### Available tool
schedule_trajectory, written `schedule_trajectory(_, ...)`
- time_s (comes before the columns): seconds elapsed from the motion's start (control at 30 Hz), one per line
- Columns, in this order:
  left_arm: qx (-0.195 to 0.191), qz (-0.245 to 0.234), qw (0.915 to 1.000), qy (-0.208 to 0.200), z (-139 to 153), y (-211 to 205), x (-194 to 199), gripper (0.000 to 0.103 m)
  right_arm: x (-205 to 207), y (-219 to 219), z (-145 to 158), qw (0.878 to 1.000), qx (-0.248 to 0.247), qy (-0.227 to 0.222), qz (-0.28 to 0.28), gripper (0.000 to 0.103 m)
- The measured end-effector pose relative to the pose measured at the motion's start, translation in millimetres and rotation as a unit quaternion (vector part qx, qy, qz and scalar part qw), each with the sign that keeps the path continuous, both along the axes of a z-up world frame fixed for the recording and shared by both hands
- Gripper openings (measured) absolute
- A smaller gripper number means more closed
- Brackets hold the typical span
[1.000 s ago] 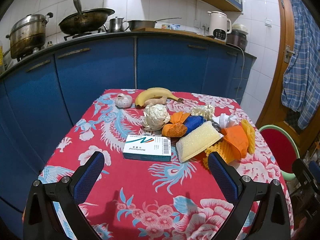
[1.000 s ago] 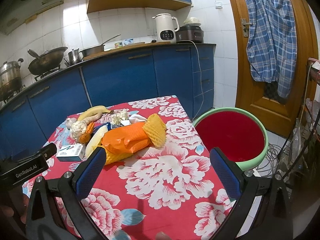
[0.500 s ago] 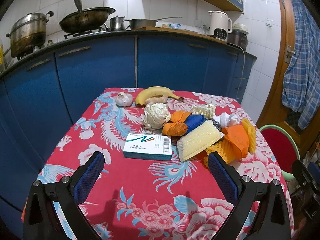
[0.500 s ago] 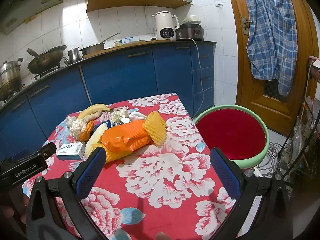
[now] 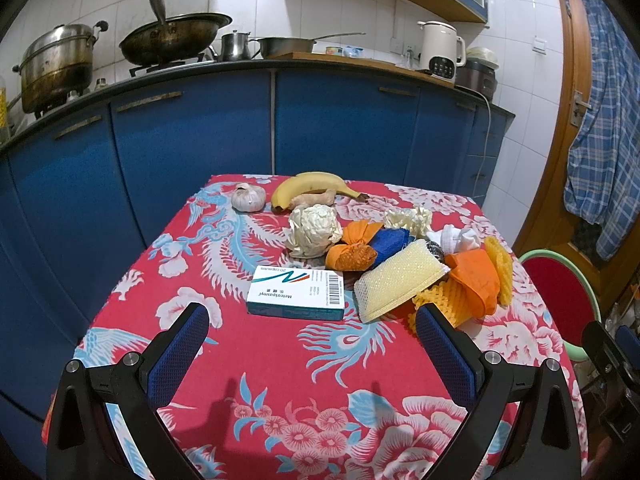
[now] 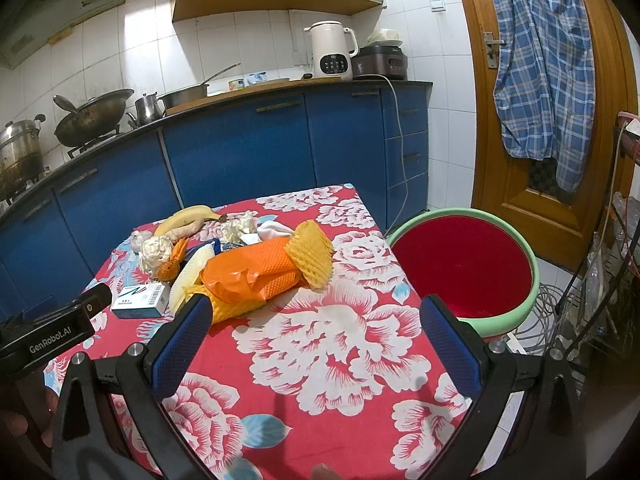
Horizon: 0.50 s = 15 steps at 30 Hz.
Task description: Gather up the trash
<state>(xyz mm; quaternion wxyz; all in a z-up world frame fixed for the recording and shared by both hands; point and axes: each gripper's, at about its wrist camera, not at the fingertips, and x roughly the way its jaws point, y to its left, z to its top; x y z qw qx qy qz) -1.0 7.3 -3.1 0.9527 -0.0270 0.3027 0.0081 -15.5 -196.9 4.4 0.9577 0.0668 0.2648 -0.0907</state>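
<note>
A pile of trash lies mid-table: a white medicine box (image 5: 296, 291), a pale yellow foam net (image 5: 398, 280), an orange bag on yellow foam netting (image 5: 474, 280), crumpled paper (image 5: 313, 230), orange and blue wads (image 5: 352, 256). The orange bag (image 6: 248, 276) and the box (image 6: 140, 300) also show in the right wrist view. A red basin with a green rim (image 6: 466, 268) stands off the table's right edge. My left gripper (image 5: 312, 344) is open and empty, just short of the box. My right gripper (image 6: 316, 328) is open and empty, over the cloth right of the pile.
A banana (image 5: 312, 190), a ginger piece (image 5: 314, 200) and a garlic bulb (image 5: 248, 199) lie at the table's far edge. Blue cabinets (image 5: 192, 136) with pots and a kettle (image 6: 330, 50) stand behind. A wooden door (image 6: 516, 128) and cables (image 6: 548, 312) are at the right.
Both grippers have edged slightly forward toward the pile. Nothing on the table has moved.
</note>
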Motion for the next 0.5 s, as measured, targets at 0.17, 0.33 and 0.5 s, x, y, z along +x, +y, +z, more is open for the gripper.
schedule_trajectory(0.17, 0.000, 0.000, 1.0000, 0.000, 0.1, 0.1, 0.0, 0.102, 0.2, 0.0, -1.1, 1.000, 0.000, 0.001, 0.000, 0.102)
schedule_trajectory(0.33, 0.001, -0.001, 1.0000, 0.001, -1.3, 2.3, -2.0, 0.102, 0.3, -0.1, -1.0, 1.000, 0.001, 0.002, 0.000, 0.102)
schedule_trajectory(0.5, 0.001, -0.001, 1.0000, 0.003, -5.1, 2.5, -1.0, 0.102, 1.2, -0.2, -1.4, 1.000, 0.000, 0.002, 0.000, 0.102)
